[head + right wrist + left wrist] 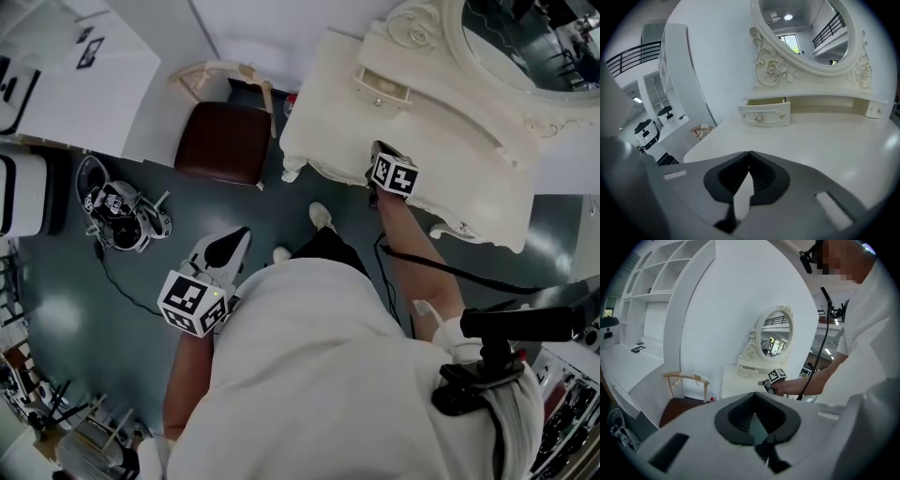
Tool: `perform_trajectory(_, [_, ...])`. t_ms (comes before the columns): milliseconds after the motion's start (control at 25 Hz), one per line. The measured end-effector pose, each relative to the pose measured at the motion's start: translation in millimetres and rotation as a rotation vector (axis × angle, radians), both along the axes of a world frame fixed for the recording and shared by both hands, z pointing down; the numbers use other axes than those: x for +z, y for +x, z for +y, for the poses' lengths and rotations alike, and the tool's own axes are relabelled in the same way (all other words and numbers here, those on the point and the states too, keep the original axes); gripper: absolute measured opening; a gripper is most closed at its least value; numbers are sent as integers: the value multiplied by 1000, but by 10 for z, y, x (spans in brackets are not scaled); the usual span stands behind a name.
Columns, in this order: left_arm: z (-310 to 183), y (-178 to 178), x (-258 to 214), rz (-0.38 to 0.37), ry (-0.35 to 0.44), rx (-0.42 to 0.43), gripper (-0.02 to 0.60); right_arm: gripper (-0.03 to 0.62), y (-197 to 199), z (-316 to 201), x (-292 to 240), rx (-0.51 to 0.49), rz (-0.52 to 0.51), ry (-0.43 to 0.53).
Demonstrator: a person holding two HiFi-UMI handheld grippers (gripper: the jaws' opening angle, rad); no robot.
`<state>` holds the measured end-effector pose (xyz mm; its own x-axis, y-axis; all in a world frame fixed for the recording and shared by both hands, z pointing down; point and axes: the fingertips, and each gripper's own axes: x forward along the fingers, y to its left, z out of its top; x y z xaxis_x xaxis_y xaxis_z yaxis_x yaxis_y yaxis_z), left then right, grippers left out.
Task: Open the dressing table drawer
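The cream dressing table (pixel 328 122) stands ahead of me, with an oval mirror (pixel 806 33) at its back. Its small upper drawer (pixel 764 115), with a round knob (pixel 759 119), stands pulled a little out of its slot; the same drawer (pixel 382 87) shows in the head view. My right gripper (pixel 380 155) hovers over the table's front edge, well short of the drawer, and is shut (pixel 749 153) on nothing. My left gripper (pixel 239 236) hangs above the floor, left of the table, also shut and empty (pixel 754 394).
A chair with a brown seat (pixel 223 141) stands left of the table. A headset-like device with cables (pixel 117 211) lies on the dark floor. White shelving and a counter (pixel 75 75) fill the far left. A black cable (pixel 450 272) runs along my right arm.
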<state>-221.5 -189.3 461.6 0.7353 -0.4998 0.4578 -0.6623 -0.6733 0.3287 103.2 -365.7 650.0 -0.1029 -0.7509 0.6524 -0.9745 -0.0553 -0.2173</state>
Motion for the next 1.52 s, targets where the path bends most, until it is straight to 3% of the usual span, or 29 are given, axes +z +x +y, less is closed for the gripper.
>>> perform_trajectory(360, [389,-150,22,22,7,51,3,0,-364,761,-87,-47,-21,-7])
perform_trajectory(840, [710,-261,105,49,-2,83,3,0,-967,1600,-404,-255,3,7])
perform_trajectory(1040, [762,-303,73,53,8,81,3,0,-1162,1775,-566,-327,27,28])
perform_trajectory(1520, [827,-335,143,49,3,89,3,0,-1405,1848,-753,-390,38,74])
